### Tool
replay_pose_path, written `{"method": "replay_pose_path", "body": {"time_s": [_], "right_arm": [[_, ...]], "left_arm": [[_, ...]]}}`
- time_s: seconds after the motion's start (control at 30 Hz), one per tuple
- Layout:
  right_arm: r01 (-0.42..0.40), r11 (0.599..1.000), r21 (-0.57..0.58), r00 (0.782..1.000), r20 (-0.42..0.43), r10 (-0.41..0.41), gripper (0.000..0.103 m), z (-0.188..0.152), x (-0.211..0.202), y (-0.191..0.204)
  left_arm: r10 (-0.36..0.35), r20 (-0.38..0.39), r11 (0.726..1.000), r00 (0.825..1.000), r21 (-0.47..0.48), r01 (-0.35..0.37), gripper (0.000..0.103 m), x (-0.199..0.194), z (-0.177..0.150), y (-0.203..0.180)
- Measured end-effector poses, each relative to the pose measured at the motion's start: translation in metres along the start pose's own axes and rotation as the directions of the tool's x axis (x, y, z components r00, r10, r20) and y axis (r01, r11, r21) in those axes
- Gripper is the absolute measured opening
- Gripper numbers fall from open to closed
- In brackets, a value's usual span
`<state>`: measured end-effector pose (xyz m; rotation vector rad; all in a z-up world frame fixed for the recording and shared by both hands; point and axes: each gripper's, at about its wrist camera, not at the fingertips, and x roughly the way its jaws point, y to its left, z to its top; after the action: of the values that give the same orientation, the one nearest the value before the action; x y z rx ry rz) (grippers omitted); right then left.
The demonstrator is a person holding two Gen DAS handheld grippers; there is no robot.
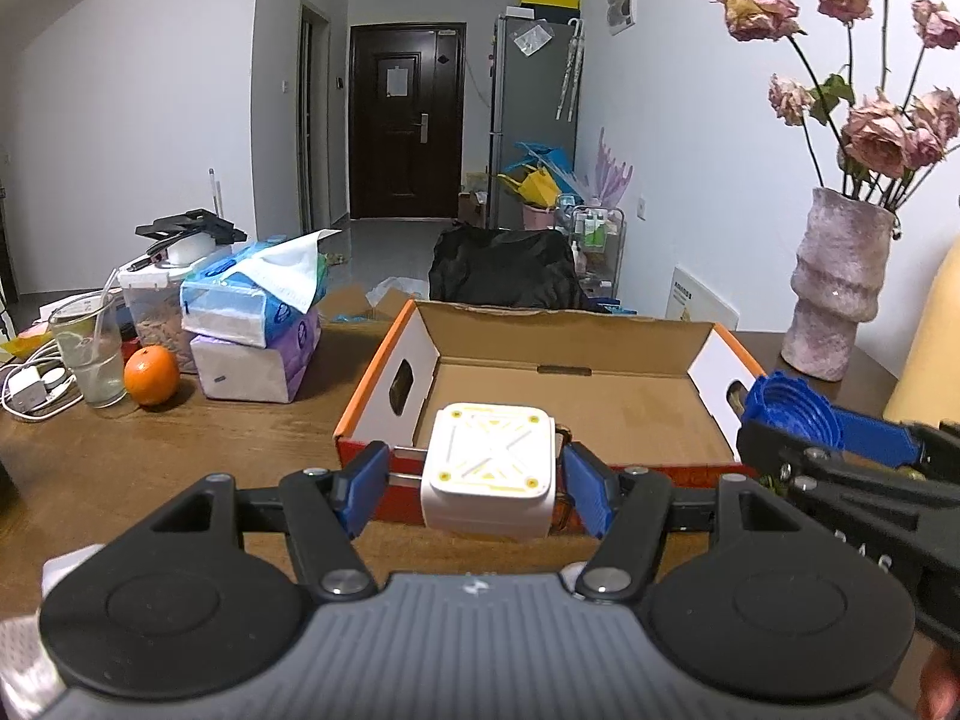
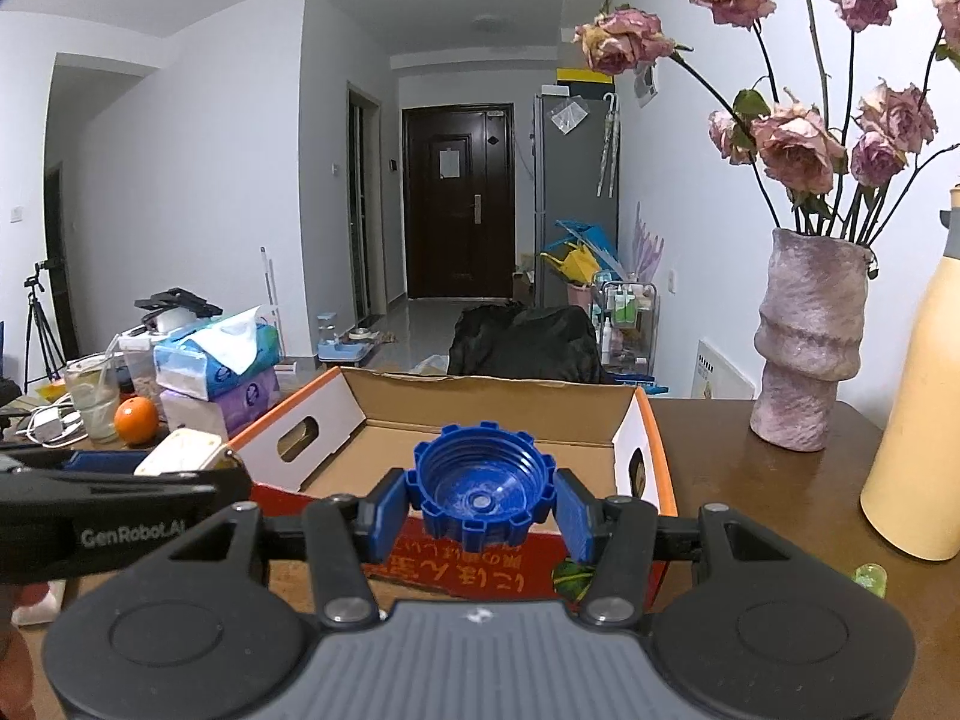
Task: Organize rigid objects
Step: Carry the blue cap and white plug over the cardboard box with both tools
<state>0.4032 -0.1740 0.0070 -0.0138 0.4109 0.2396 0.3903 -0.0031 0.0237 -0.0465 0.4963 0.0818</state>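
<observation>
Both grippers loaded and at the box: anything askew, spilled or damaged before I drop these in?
Nothing stands out. The white square device and blue cap sit squarely gripped, and the cardboard box stands open and upright.

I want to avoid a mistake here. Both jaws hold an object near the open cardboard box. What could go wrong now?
1. The left gripper and right gripper are close side by side, so they could collide over the cardboard box.
2. The white square device still sits above the near box wall; released now, it might hit the edge and fall onto the table.
3. The blue cap is ridged and round, so it could rotate or slip in the jaws.
</observation>
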Motion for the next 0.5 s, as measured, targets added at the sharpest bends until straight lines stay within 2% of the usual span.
{"method": "replay_pose_path", "body": {"time_s": [0.5], "right_arm": [[0.012,1.0,0.005,0.999,-0.04,-0.012,0.051,0.012,0.063,-0.002]], "left_arm": [[0.029,-0.004,0.999,1.0,-0.023,-0.03,0.065,0.06,0.028,0.0]]}}
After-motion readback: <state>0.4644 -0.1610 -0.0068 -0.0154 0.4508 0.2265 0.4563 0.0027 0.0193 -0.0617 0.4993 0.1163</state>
